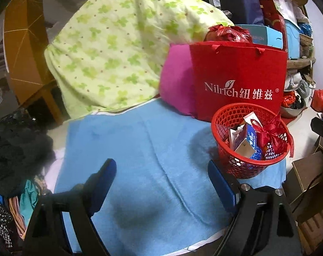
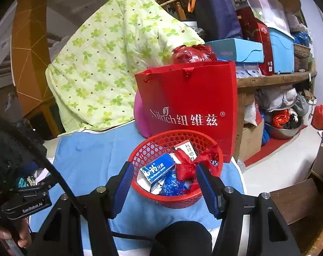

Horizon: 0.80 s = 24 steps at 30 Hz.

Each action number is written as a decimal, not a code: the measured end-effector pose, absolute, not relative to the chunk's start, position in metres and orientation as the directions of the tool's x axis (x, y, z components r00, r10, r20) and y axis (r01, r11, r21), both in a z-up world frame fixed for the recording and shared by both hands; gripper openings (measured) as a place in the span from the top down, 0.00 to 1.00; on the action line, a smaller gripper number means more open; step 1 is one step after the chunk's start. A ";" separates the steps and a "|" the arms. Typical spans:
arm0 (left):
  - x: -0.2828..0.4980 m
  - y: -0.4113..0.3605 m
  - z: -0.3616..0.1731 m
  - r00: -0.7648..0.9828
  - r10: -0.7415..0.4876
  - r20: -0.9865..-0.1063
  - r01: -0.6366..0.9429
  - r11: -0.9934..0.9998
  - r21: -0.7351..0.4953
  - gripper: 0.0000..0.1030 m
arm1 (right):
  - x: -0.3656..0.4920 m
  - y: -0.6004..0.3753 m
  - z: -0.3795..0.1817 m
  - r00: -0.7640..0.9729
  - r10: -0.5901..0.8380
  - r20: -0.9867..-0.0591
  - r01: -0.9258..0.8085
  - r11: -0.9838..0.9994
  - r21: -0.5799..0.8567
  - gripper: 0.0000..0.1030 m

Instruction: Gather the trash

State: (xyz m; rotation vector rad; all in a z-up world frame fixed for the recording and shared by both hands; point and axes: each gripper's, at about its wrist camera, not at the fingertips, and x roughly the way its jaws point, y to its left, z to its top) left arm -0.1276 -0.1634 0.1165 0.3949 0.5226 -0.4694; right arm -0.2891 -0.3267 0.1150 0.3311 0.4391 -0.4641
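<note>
One red mesh basket (image 2: pixel 176 170) is seen on the blue towel (image 1: pixel 140 149), just in front of one red paper bag (image 2: pixel 189 102) and beside a pink cushion (image 1: pixel 178 79). Inside the basket: one blue-and-white toothpaste box (image 2: pixel 159 168), one white box with black characters (image 2: pixel 186 149), one crumpled red plastic bag (image 2: pixel 189 166), one blue foil scrap (image 2: pixel 172 184) — four trash items counted. The toothpaste box is tilted, long axis slanting up toward the basket's far right. Left gripper (image 1: pixel 161 175) is held with fingers wide apart over bare towel, nothing between. Right gripper (image 2: pixel 163 181) — fingers apart above the basket's near rim, nothing clamped.
</note>
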 end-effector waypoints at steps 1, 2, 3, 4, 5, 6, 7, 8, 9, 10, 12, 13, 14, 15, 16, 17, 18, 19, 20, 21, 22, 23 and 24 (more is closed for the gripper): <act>-0.130 -0.162 0.117 0.771 -0.317 -0.552 0.511 0.825 0.241 0.15 | -0.290 -0.324 0.115 0.803 -0.354 -0.478 0.495 0.845 0.205 0.37; -0.132 -0.160 0.118 0.775 -0.313 -0.550 0.507 0.827 0.244 0.15 | -0.291 -0.324 0.115 0.802 -0.352 -0.482 0.493 0.846 0.203 0.37; -0.134 -0.159 0.118 0.777 -0.310 -0.548 0.504 0.828 0.246 0.15 | -0.292 -0.321 0.115 0.800 -0.348 -0.489 0.491 0.848 0.199 0.37; -0.136 -0.157 0.119 0.780 -0.306 -0.546 0.500 0.829 0.249 0.14 | -0.293 -0.319 0.114 0.798 -0.346 -0.493 0.490 0.850 0.196 0.37; -0.138 -0.156 0.119 0.783 -0.302 -0.544 0.496 0.830 0.254 0.14 | -0.294 -0.317 0.113 0.796 -0.344 -0.497 0.487 0.852 0.191 0.37; -0.140 -0.154 0.120 0.786 -0.297 -0.542 0.491 0.832 0.257 0.14 | -0.295 -0.315 0.113 0.795 -0.342 -0.501 0.486 0.854 0.188 0.37; -0.141 -0.153 0.120 0.788 -0.295 -0.540 0.488 0.834 0.257 0.14 | -0.296 -0.314 0.112 0.794 -0.341 -0.504 0.485 0.854 0.187 0.37; -0.143 -0.152 0.121 0.790 -0.293 -0.539 0.484 0.837 0.255 0.14 | -0.298 -0.312 0.111 0.794 -0.338 -0.506 0.483 0.855 0.187 0.37; -0.145 -0.150 0.122 0.792 -0.291 -0.536 0.481 0.839 0.255 0.14 | -0.299 -0.310 0.110 0.794 -0.335 -0.507 0.481 0.857 0.186 0.37; -0.146 -0.149 0.123 0.794 -0.290 -0.534 0.478 0.840 0.255 0.14 | -0.300 -0.310 0.110 0.795 -0.335 -0.507 0.479 0.858 0.185 0.37; -0.150 -0.148 0.124 0.798 -0.287 -0.530 0.474 0.842 0.257 0.14 | -0.301 -0.308 0.108 0.792 -0.337 -0.509 0.480 0.859 0.178 0.37; -0.151 -0.148 0.124 0.799 -0.286 -0.529 0.473 0.843 0.258 0.14 | -0.301 -0.307 0.108 0.790 -0.336 -0.512 0.480 0.860 0.176 0.37; -0.153 -0.148 0.125 0.798 -0.287 -0.530 0.474 0.842 0.258 0.14 | -0.301 -0.306 0.108 0.790 -0.333 -0.515 0.477 0.861 0.175 0.37; -0.154 -0.148 0.125 0.797 -0.289 -0.530 0.476 0.841 0.257 0.12 | -0.300 -0.306 0.108 0.789 -0.334 -0.515 0.477 0.862 0.173 0.37; -0.155 -0.148 0.125 0.796 -0.291 -0.530 0.478 0.841 0.255 0.11 | -0.301 -0.305 0.109 0.789 -0.338 -0.513 0.479 0.861 0.169 0.37; -0.157 -0.148 0.126 0.798 -0.293 -0.527 0.477 0.841 0.254 0.09 | -0.301 -0.305 0.110 0.787 -0.347 -0.510 0.484 0.859 0.163 0.37; -0.158 -0.148 0.127 0.801 -0.293 -0.523 0.475 0.842 0.255 0.09 | -0.302 -0.303 0.110 0.785 -0.355 -0.507 0.488 0.859 0.155 0.37; -0.159 -0.147 0.127 0.803 -0.292 -0.519 0.472 0.844 0.256 0.09 | -0.302 -0.303 0.111 0.784 -0.362 -0.504 0.491 0.859 0.148 0.37; -0.160 -0.147 0.128 0.806 -0.292 -0.515 0.470 0.845 0.256 0.09 | -0.302 -0.302 0.112 0.784 -0.369 -0.500 0.493 0.858 0.140 0.37; -0.161 -0.147 0.129 0.807 -0.292 -0.513 0.468 0.846 0.256 0.09 | -0.302 -0.302 0.112 0.782 -0.375 -0.497 0.496 0.858 0.133 0.37; -0.162 -0.147 0.129 0.809 -0.292 -0.510 0.468 0.845 0.258 0.09 | -0.302 -0.301 0.113 0.781 -0.379 -0.497 0.498 0.858 0.128 0.37; -0.163 -0.148 0.130 0.809 -0.292 -0.509 0.468 0.844 0.260 0.09 | -0.303 -0.301 0.113 0.779 -0.384 -0.496 0.501 0.856 0.124 0.37; -0.164 -0.148 0.130 0.810 -0.294 -0.508 0.470 0.843 0.262 0.09 | -0.303 -0.301 0.113 0.778 -0.387 -0.495 0.503 0.856 0.121 0.37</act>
